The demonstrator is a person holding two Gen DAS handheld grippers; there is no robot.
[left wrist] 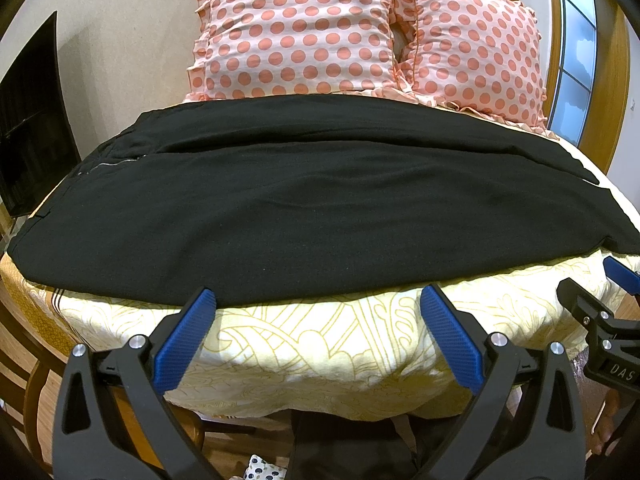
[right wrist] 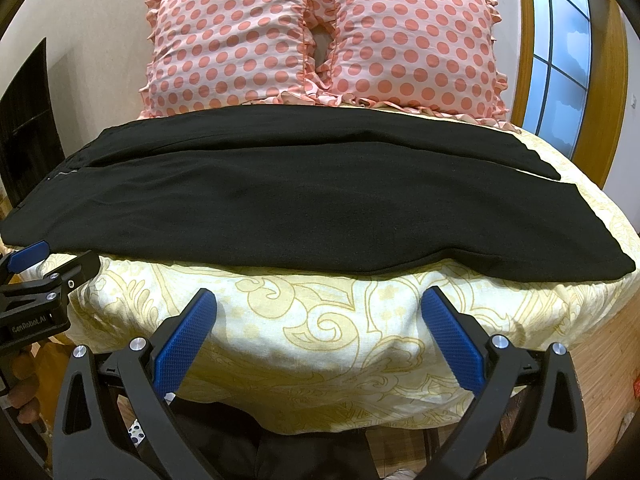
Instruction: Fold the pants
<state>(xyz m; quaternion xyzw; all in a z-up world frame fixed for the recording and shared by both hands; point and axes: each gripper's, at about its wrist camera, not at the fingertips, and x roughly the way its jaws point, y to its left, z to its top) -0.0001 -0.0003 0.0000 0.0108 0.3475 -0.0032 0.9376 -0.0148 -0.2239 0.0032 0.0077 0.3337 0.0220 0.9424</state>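
Note:
Black pants (left wrist: 312,204) lie flat across the bed, waist and zipper at the left, leg ends at the right; they also show in the right wrist view (right wrist: 312,208). My left gripper (left wrist: 318,300) is open and empty, its blue pads at the pants' near edge. My right gripper (right wrist: 319,300) is open and empty, just short of the pants' near edge, over the bedsheet. The right gripper shows at the right edge of the left wrist view (left wrist: 600,284); the left gripper shows at the left edge of the right wrist view (right wrist: 52,260).
The bed has a yellow patterned sheet (left wrist: 320,344), also seen in the right wrist view (right wrist: 320,332). Two pink polka-dot pillows (left wrist: 296,28) (right wrist: 412,40) stand at the head. A dark screen (left wrist: 28,128) is at the left, a window (right wrist: 560,52) at the right.

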